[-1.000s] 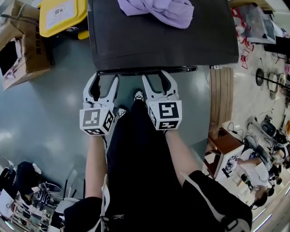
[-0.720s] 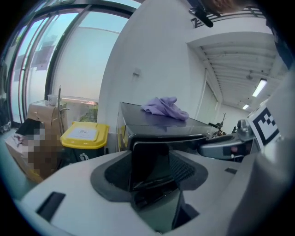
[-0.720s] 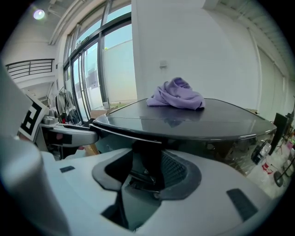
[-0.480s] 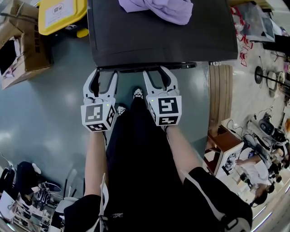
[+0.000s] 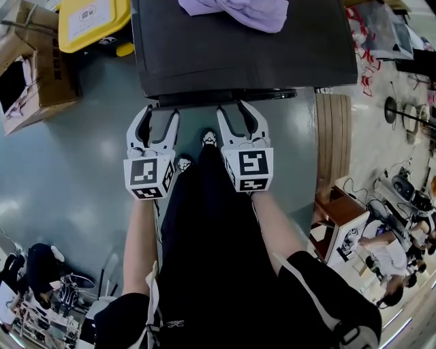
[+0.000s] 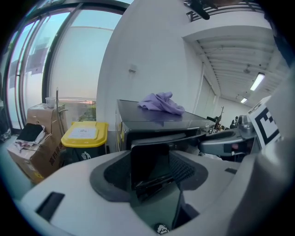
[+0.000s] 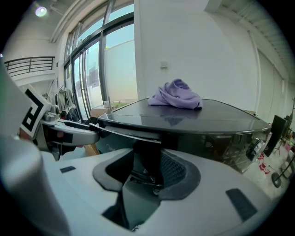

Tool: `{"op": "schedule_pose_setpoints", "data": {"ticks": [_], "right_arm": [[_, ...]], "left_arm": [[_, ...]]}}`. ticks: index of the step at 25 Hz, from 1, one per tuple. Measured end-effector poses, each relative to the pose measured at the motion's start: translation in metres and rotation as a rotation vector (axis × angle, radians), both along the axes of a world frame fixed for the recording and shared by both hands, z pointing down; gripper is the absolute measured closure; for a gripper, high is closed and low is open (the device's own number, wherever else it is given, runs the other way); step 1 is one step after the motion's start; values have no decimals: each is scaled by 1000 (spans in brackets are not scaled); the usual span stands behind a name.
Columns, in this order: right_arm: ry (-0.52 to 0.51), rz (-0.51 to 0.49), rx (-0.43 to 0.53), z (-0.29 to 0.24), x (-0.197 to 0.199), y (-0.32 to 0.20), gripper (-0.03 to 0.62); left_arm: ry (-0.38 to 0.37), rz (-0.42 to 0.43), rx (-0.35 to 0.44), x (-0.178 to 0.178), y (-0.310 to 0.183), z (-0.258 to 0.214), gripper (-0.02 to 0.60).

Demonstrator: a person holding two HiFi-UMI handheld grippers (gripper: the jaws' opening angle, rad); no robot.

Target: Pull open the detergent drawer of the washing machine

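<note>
A black washing machine (image 5: 245,54) stands ahead of me with a purple cloth (image 5: 235,12) on its lid. Its detergent drawer (image 5: 225,97) sticks out a little from the front edge as a dark strip. My left gripper (image 5: 160,112) is at the drawer's left end and my right gripper (image 5: 234,108) further right. Both pairs of jaws have just been closing, with the drawer's dark front between them. In the left gripper view the panel (image 6: 150,161) fills the gap between the pads. The right gripper view shows the same dark front (image 7: 147,161) pinched between its pads.
A yellow-lidded bin (image 5: 92,24) and a cardboard box (image 5: 30,75) stand left of the machine. A slatted wooden board (image 5: 332,150) lies at the right, with cluttered stands beyond. The person's black-clad legs and shoes (image 5: 208,141) are just below the grippers.
Both grippers' jaws have narrowed onto the drawer's front. The dark strip of the drawer now shows wider beyond the machine's front edge, and the grippers have drawn back slightly toward the person.
</note>
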State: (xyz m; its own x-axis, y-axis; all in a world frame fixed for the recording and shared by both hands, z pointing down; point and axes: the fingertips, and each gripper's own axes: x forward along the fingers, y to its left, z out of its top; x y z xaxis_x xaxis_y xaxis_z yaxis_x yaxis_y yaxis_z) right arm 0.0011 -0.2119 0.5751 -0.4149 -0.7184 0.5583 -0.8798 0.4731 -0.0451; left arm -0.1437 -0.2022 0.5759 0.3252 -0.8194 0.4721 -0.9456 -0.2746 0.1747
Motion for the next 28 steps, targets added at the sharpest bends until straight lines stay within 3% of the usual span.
{"op": "schedule_pose_setpoints", "data": {"ticks": [11,16,25,28], "right_arm": [[-26,-42,9,1,-4,9,406],[-73,-128,-37,10,-4,12,327],[-46,-82,-25,8,-2,3,392],[-44,-103,-17,11,-6,4,382]], "left_arm": [[-8,65,10,-2,9,2,325],[-24,117,27,2,9,5,324],[30,87,14,2,3,9,324],[23,83,9,0,4,10,324]]}}
